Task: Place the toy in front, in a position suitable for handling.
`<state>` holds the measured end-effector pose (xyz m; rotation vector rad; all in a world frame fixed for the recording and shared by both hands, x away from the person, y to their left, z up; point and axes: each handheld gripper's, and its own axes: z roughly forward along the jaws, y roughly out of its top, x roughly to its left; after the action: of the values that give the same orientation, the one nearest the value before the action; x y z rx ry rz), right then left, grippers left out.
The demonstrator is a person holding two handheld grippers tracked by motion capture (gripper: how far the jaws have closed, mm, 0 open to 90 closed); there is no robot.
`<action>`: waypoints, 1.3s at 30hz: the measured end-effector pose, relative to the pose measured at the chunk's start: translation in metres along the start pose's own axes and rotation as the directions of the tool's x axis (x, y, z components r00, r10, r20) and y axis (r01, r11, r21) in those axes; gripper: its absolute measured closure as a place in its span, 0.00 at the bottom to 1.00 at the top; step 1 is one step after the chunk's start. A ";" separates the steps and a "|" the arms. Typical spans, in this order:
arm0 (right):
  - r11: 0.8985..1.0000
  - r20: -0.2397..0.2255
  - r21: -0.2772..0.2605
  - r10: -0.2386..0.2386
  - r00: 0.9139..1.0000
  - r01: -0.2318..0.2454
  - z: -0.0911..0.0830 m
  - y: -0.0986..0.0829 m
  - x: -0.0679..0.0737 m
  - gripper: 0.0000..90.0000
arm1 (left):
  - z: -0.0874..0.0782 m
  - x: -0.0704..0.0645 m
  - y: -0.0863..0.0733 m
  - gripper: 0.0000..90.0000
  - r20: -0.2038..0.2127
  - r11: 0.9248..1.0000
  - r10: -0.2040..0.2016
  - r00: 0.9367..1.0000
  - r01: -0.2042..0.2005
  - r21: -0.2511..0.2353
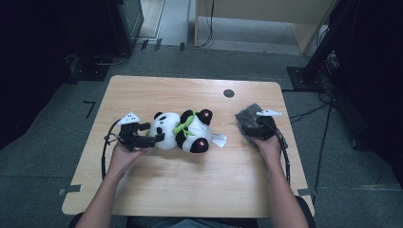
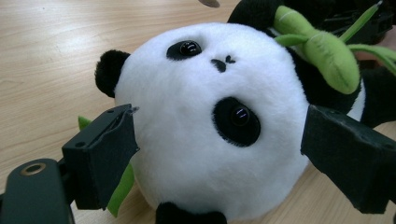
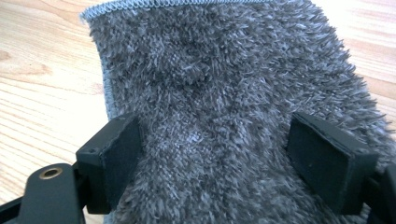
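With both sets of jaws wide, the left gripper [image 1: 153,137] should close squarely across the panda [image 2: 210,121] head, while the right gripper [image 1: 256,129] probably pinches the grey cloth [image 3: 224,102] at centre frame.

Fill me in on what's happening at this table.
A person at a wooden table holds a gripper in each hand. The left gripper has its jaws spread on either side of the white head of a panda plush lying on its side; contact is unclear. The right gripper sits with open jaws over a grey fuzzy cloth near the table's right edge. Nothing looks lifted yet.
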<state>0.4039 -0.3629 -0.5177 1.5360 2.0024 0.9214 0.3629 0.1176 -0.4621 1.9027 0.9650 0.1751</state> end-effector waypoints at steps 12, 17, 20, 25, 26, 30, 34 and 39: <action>1.000 0.009 -0.026 -0.014 1.000 0.014 0.001 -0.006 0.000 0.22 | 0.016 0.007 -0.009 0.03 0.040 1.000 0.007 0.999 -0.008 0.026; 1.000 0.011 -0.025 -0.009 1.000 0.009 0.001 -0.006 0.000 0.23 | 0.017 0.005 -0.012 0.02 0.025 0.999 0.048 0.999 -0.049 0.020; 1.000 0.020 -0.028 -0.008 1.000 0.008 0.000 -0.007 0.001 0.30 | 0.019 0.003 -0.017 0.04 0.018 0.997 0.070 0.997 -0.070 0.015; 0.999 0.026 -0.045 -0.011 1.000 0.012 -0.002 -0.008 -0.001 0.50 | 0.018 0.002 -0.018 0.10 0.014 0.997 0.069 0.998 -0.069 0.022; 0.999 0.022 -0.050 -0.016 1.000 0.017 -0.003 -0.009 -0.001 0.57 | 0.017 0.002 -0.018 0.13 0.014 0.998 0.058 0.998 -0.058 0.026; 0.998 0.002 -0.048 -0.040 0.999 0.040 -0.006 -0.009 0.000 0.78 | 0.016 0.001 -0.019 0.18 0.012 0.999 0.040 0.999 -0.040 0.021; 1.000 0.009 0.012 0.000 1.000 0.000 -0.008 -0.001 0.000 0.81 | 0.015 -0.001 -0.020 0.25 -0.001 0.999 0.044 0.999 -0.044 0.021; 0.998 -0.021 0.049 0.031 0.999 -0.030 -0.013 0.004 -0.004 0.84 | 0.014 -0.003 -0.020 0.30 -0.013 0.999 0.038 0.999 -0.038 0.019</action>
<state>0.3984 -0.3689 -0.5066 1.5937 2.0351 0.9116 0.3571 0.1104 -0.4855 1.9403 0.9425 0.2015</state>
